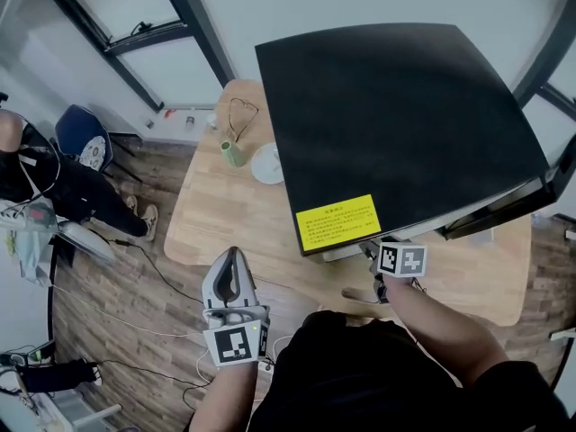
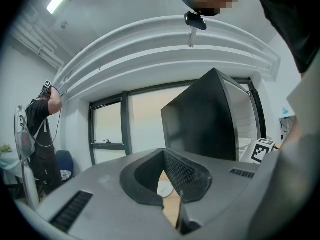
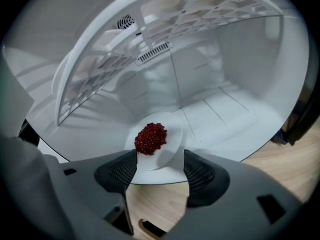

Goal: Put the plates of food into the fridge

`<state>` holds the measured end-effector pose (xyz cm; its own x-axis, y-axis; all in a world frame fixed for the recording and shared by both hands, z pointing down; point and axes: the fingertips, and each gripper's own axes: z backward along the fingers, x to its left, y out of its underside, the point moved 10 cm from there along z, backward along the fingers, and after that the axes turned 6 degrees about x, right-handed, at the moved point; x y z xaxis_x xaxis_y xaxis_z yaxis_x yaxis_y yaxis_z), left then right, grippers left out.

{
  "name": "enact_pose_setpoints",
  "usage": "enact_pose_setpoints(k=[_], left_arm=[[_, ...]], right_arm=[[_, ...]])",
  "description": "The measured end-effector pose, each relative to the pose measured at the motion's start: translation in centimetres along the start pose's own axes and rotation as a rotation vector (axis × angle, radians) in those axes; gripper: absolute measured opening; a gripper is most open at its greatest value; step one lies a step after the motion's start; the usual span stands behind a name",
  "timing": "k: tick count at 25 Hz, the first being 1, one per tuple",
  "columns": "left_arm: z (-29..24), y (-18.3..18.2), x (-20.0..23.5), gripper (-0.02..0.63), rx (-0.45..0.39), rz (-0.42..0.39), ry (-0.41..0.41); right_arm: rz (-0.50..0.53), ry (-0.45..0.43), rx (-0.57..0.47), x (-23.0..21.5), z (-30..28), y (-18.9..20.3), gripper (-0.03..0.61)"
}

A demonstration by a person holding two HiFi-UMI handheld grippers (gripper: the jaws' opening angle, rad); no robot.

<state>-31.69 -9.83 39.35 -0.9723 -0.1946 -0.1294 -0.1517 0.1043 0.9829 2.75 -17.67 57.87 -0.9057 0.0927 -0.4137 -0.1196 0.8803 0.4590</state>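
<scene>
The plate (image 3: 170, 145) of red food (image 3: 150, 138) sits on the fridge (image 1: 396, 124) shelf, between my spread right tongs (image 3: 159, 165), which aren't pressing it. My left tongs (image 2: 165, 156) are pressed together, empty. Next, I'd back out and fetch the white plate (image 1: 267, 164) on the desk (image 1: 225, 228).

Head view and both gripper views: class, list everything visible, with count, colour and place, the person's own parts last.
fridge: one, black, open, on the table
table: one, light wood, under the fridge
label: one, yellow, on the fridge top
plate of red food: one, white, inside the fridge
second plate: one, white, on the table beside the fridge
vase: one, green, beside that plate
chair: one, blue, far left
bystander: one, black clothes, left
left tool: one, grey, shut, empty
right tool: one, grey, open, jaws either side of that food plate
</scene>
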Motion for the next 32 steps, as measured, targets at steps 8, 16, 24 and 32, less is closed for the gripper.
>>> enact_pose_setpoints(k=[8,16,24,32], left_arm=[[2.2,0.2,-5.1,0.003,0.027,0.039,0.024],[3.2,0.2,-11.7,0.003,0.059,0.093,0.085],[6.3,0.3,-17.4,0.003,0.086,0.076,0.109],[9.4,0.0,-21.0,0.004,0.103,0.037,0.119]], right_arm=[[0.035,-0.038,-0.018,-2.4,4.8,1.3,0.287],[0.130,-0.265,-0.247,-4.4,12.7,2.4,0.081],[0.369,-0.109,-0.477,-7.8,22.0,4.1,0.031],[0.399,-0.159,-0.496,-9.5,25.6,6.3,0.023]])
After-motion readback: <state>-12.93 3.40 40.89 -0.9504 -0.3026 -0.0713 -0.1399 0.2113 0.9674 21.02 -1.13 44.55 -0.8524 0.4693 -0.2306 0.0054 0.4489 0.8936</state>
